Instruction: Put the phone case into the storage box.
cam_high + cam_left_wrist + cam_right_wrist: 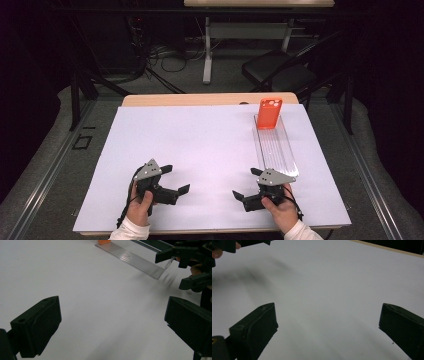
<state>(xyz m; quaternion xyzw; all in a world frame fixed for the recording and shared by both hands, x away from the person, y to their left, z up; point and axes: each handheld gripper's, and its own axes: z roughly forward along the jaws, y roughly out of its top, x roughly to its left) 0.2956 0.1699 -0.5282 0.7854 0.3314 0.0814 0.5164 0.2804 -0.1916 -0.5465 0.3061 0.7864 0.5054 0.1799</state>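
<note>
both grippers idle at the bottom of the high view, nothing held. left gripper [175, 179] has its fingers spread wide and empty; same for the right gripper [246, 185], fingers wide apart with only bare white bench [190, 140] between them in its own view.

things in play: orange phone case [269, 113] at upper right of the high view, standing tilted at the far end of a clear ribbed plastic tray [276, 147]. tray runs from the case down toward the right gripper, its near end just beside it. in the left gripper view the tray [135, 260] sits at top centre with an orange sliver [104, 241] at the top edge.

my read: the step is the reach for the case, right gripper being nearer.

how to do it well:
- approach over the tray, not along it; the clear plastic is light and will likely skid if clipped.
- keep the fingers wide until they straddle the case's long edges, then close.
- case is probably soft and slick, so grip mid-body, not a corner.
- left gripper could pin the tray's near end if it shifts.
</note>
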